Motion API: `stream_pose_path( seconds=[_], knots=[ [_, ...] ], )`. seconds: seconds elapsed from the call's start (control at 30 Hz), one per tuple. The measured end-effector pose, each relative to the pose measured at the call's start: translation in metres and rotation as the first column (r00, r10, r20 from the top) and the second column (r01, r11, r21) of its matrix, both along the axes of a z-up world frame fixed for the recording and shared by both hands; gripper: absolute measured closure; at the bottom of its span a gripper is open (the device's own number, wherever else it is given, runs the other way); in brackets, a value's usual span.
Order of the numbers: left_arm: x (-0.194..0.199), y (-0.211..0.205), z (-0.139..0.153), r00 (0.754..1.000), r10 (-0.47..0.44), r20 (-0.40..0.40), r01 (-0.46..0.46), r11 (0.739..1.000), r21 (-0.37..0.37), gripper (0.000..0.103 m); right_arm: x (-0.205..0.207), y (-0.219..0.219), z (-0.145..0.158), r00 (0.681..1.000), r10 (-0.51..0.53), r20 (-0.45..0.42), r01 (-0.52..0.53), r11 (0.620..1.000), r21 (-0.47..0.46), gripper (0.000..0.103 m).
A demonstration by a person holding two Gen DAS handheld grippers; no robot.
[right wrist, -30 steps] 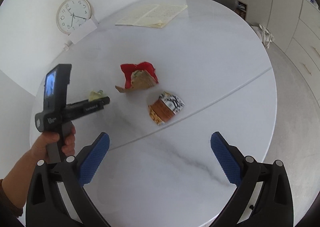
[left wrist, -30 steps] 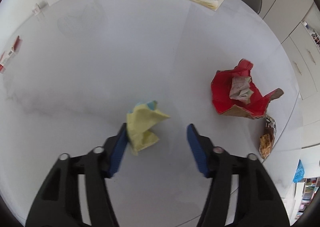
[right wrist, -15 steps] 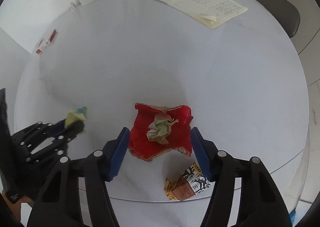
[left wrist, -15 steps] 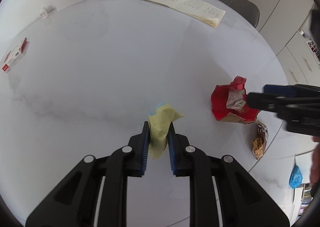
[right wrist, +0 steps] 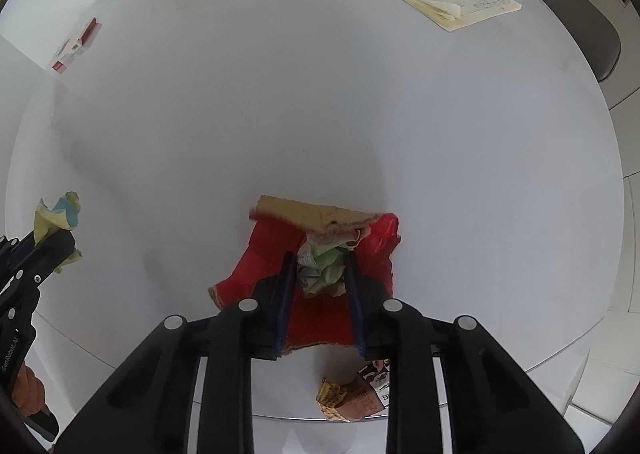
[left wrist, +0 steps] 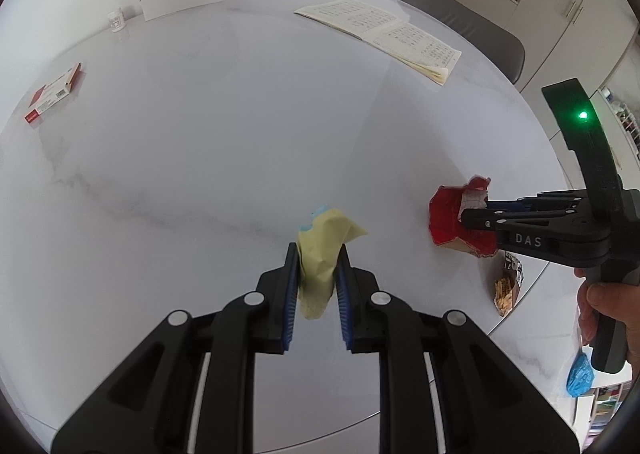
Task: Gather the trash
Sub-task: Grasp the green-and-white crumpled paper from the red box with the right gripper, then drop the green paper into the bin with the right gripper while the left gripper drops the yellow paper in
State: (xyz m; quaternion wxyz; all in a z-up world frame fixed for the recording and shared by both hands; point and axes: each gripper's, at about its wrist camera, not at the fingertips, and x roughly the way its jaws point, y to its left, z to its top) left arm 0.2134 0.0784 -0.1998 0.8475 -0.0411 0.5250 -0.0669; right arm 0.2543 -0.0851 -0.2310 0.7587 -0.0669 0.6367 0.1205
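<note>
Both grippers held trash, pickup step.
Left gripper [left wrist: 318, 274] clamped the yellow paper [left wrist: 322, 250]; right gripper [right wrist: 320, 274] pinched the crumpled wad [right wrist: 322, 268] inside the red wrapper [right wrist: 260, 270]; lifting likely next.

Right gripper [right wrist: 320, 266] had both blue pads pressed against a crumpled paper wad [right wrist: 322, 268] sitting in a torn red carton [right wrist: 264, 262]. Brown cardboard flap [right wrist: 308, 214] lay just beyond the jaws. Snack wrapper [right wrist: 352, 396] lay below the jaws by the table [right wrist: 320, 94] edge. Left gripper [right wrist: 48, 242] far left pinched yellow paper [right wrist: 54, 216].
</note>
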Motion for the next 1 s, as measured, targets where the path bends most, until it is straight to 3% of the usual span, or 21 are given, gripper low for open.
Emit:
stream_pose_path(
  seconds=[0.1, 0.17, 0.33, 0.5, 0.73, 0.87, 1.0],
  knots=[
    [0.0, 0.002, 0.001, 1.0, 0.0, 0.002, 0.0, 1.0, -0.002, 0.085, -0.005, -0.004, 0.01, 1.0, -0.012, 0.005, 0.012, 0.999, 0.044, 0.078],
    [-0.002, 0.002, 0.002, 1.0, 0.002, 0.001, -0.002, 1.0, -0.008, 0.085, -0.007, -0.011, 0.016, 0.999, -0.038, -0.011, 0.039, 0.992, 0.121, 0.078],
    [-0.007, 0.004, 0.003, 1.0, 0.004, -0.005, -0.004, 0.999, -0.036, 0.085, -0.018, -0.016, 0.032, 0.997, -0.063, -0.041, 0.072, 0.949, 0.306, 0.078],
    [-0.016, 0.005, 0.011, 1.0, -0.013, 0.011, 0.014, 0.999, -0.037, 0.085, -0.041, -0.009, 0.054, 0.999, -0.032, -0.002, 0.03, 0.915, 0.403, 0.078],
    [-0.052, 0.004, 0.031, 0.995, -0.094, 0.039, 0.095, 0.995, -0.025, 0.085, -0.105, -0.018, 0.089, 0.995, -0.056, 0.088, 0.016, 0.915, 0.402, 0.078],
    [-0.088, -0.005, 0.04, 0.983, -0.179, 0.039, 0.179, 0.984, -0.007, 0.085, -0.164, -0.053, 0.095, 0.982, -0.17, 0.08, 0.126, 0.911, 0.392, 0.078],
    [-0.129, -0.022, 0.047, 0.957, -0.288, 0.024, 0.288, 0.958, -0.002, 0.085, -0.235, -0.098, 0.094, 0.95, -0.302, 0.076, 0.255, 0.895, 0.366, 0.078]
  ],
)
